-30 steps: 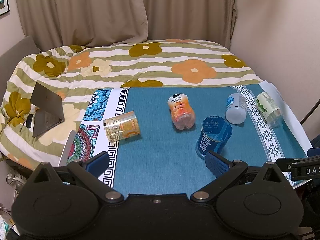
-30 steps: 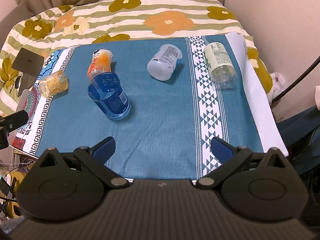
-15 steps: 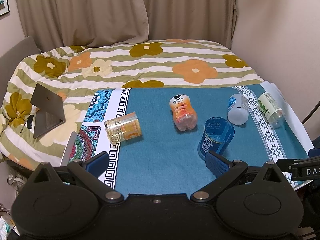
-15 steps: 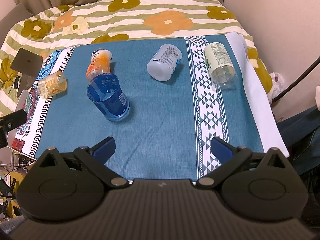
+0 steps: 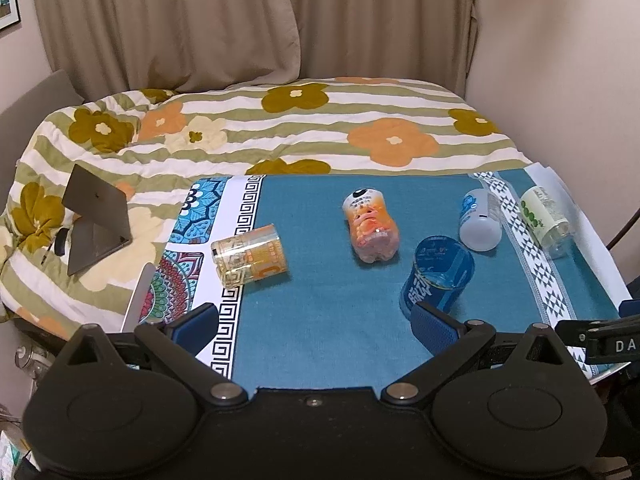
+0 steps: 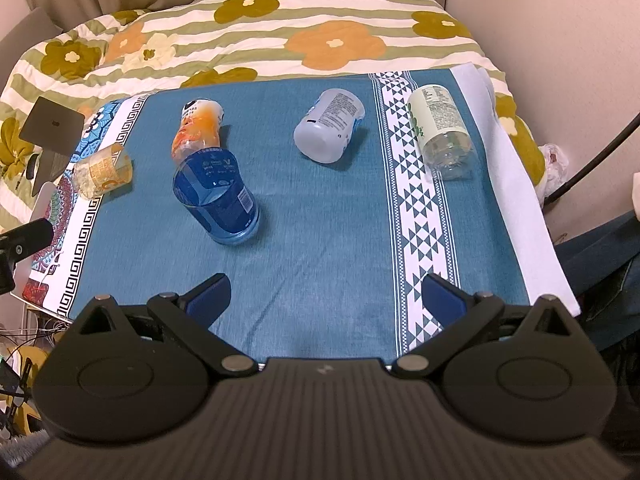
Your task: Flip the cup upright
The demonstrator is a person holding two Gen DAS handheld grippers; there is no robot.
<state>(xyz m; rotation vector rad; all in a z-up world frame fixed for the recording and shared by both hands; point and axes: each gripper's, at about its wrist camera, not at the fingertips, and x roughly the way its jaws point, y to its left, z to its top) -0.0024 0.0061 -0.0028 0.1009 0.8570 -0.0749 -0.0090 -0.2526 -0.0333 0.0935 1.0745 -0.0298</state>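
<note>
The blue cup (image 6: 216, 200) stood upright on the teal cloth (image 6: 320, 240), at eleven o'clock from the right gripper (image 6: 326, 300). Both it and the left gripper (image 5: 316, 324) were spread wide, holding nothing. At ten o'clock lay a yellow cup (image 5: 250, 258).

We've got both grippers wide open right now, nothing between the pads on either one. Our left gripper (image 5: 314, 322) and right gripper (image 6: 326, 298) are both held level, fingers pointing forward, and the left one's body pokes in beside the right one's left finger.
</note>
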